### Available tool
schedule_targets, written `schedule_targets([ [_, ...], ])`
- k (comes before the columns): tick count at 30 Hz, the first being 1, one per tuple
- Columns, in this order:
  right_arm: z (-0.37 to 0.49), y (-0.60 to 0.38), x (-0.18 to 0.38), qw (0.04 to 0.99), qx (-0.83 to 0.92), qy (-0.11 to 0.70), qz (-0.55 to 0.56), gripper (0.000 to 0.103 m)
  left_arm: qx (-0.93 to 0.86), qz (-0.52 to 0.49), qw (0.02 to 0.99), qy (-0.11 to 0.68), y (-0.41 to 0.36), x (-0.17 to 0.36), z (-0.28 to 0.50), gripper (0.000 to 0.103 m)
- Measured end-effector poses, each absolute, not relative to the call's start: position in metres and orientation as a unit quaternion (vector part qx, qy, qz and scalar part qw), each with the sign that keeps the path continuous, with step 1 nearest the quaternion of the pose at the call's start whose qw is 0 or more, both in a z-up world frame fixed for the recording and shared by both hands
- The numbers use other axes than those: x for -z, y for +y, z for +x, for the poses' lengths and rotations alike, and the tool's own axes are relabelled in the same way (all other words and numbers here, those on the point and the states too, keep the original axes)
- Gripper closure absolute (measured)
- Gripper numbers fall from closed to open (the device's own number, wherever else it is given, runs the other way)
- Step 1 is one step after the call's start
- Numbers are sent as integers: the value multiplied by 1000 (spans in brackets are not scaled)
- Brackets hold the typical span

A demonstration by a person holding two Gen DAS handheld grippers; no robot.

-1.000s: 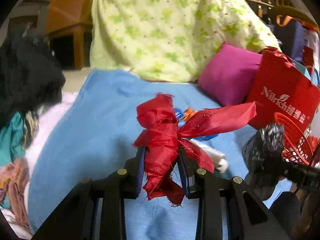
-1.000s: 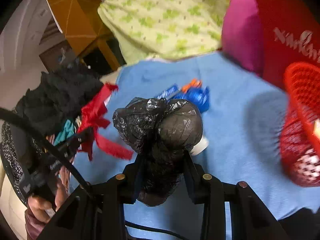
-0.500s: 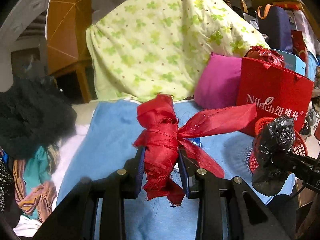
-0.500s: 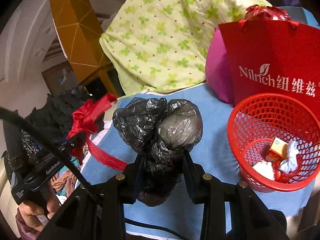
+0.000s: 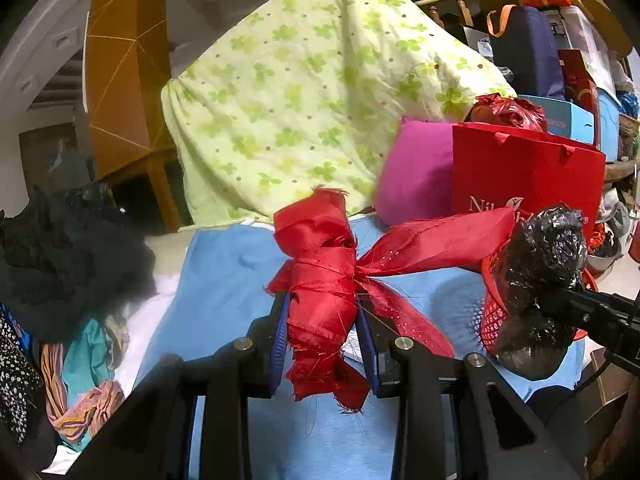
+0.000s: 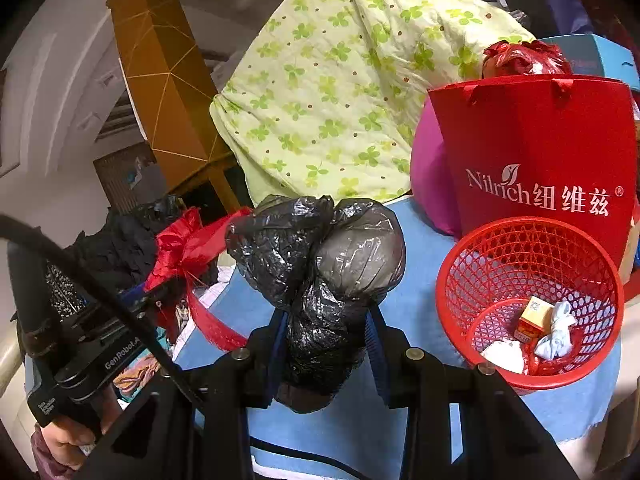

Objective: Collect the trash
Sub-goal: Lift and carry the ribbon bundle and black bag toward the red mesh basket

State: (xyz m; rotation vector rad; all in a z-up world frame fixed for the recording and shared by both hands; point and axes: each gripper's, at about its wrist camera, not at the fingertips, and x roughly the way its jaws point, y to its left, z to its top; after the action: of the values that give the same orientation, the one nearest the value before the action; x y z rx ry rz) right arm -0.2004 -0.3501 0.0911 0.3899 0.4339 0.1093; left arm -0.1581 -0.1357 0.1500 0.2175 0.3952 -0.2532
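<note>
At the left edge of the bed [image 5: 224, 280], covered in a blue sheet, a heap of dark and patterned clothes [image 5: 68, 276] lies piled, apparently not part of the trash being gathered.

The left tool [image 5: 323, 332] is clenched on a bundle of frayed red ribbon [image 5: 320, 280]. The bundle is pinched low, between the blue pads, so its loops and long tail stand free above the jaws and one strip hangs below. Held up off the sheet like this, the loose ends should not drag or snag on the bedding.

To its right, the right tool [image 6: 325, 344] grasps a crumpled black plastic bag [image 6: 320, 264] by its narrow lower part, the bulging top ballooning above the fingers. Gripping the waist probably gives the firmest hold on something so soft and slippery.

Near the right edge of the bed stands a red mesh basket [image 6: 460, 276], mouth up and open, with a small carton [image 6: 534, 314], a knotted pale wad [image 6: 558, 330] and white scraps already at its bottom. Its place beside the edge makes it easy to reach from where the person stands. Behind it a red paper bag [image 6: 540, 140] stands upright against a magenta cushion [image 6: 430, 180] and a green-patterned quilt [image 6: 340, 92].

Both pieces of trash are in the air, the black bag nearer the basket. In my judgement both are being carried there, with the drop not yet made.
</note>
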Motion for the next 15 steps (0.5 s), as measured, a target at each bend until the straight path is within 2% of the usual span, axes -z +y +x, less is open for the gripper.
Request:
schedule_targets([
  [15, -216, -357, -90, 955, -45, 206, 208, 64, 134, 125, 963, 200, -158, -147, -161, 69],
])
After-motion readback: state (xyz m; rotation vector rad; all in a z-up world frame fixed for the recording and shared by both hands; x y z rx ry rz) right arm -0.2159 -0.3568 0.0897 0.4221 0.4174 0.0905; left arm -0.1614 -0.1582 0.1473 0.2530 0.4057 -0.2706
